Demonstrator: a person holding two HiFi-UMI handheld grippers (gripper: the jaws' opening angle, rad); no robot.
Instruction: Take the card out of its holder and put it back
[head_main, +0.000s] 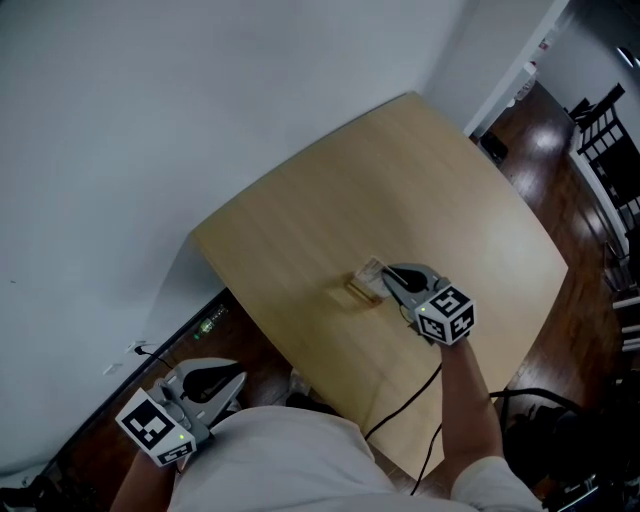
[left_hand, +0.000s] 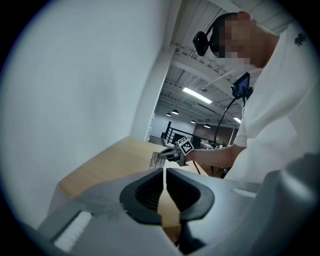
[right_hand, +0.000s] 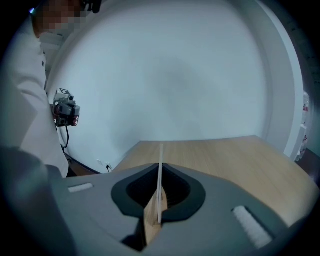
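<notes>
Jaws of the left gripper (head_main: 232, 380) were pressed together on nothing. It hung off the counter (head_main: 420, 180) beside the person's body, at about 7 o'clock from the holder (head_main: 358, 290) and well apart from it in the head view. The wooden holder sat on the counter, close at 8 o'clock of the right gripper (head_main: 388, 272), by far the nearer hand. That gripper's jaws were clamped on the card (right_hand: 160, 170), which stood edge-on between them, its long axis running 12 to 6 o'clock in the right gripper view. Whether its lower edge had cleared the slot could not be told. Returning it would likely need a straight drop toward 6 o'clock, card kept upright.
</notes>
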